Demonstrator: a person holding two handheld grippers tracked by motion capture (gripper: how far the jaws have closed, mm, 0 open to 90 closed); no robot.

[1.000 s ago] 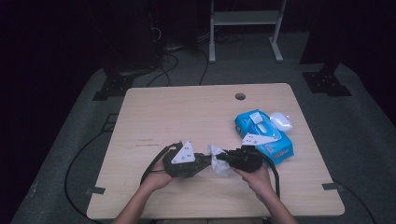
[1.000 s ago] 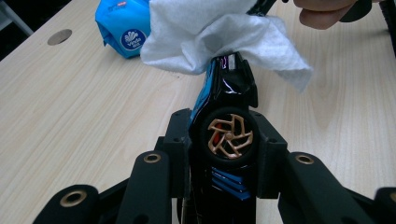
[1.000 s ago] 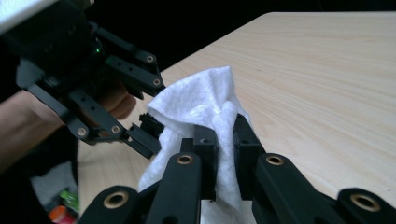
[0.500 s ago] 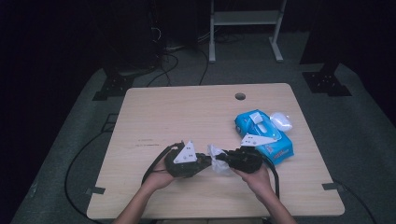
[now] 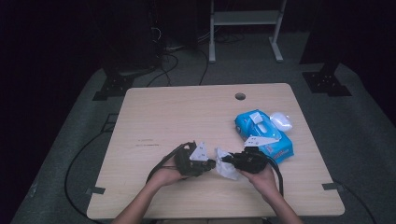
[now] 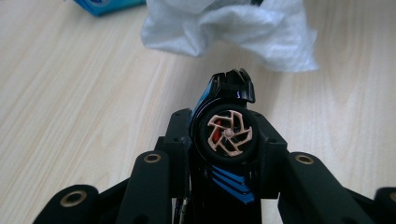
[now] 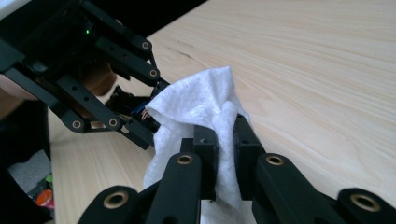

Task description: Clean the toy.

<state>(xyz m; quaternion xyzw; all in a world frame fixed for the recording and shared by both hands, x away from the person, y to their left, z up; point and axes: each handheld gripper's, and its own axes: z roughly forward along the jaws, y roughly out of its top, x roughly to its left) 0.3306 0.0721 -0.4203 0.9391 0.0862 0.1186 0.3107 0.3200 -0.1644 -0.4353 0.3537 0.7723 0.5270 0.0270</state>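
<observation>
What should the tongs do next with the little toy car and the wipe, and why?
Probably bring the left tongs, shut on the black toy car, a little closer to the white wipe pinched in the right tongs. A small gap of bare table separates car and wipe, so wiping cannot start.

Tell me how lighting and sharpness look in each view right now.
High view: table lit, surroundings nearly black, picture soft. Left gripper view: toy car in the left tongs sharp, the white wipe bright and slightly blurred. Right gripper view: wipe in the right tongs evenly lit, no glare.
</observation>
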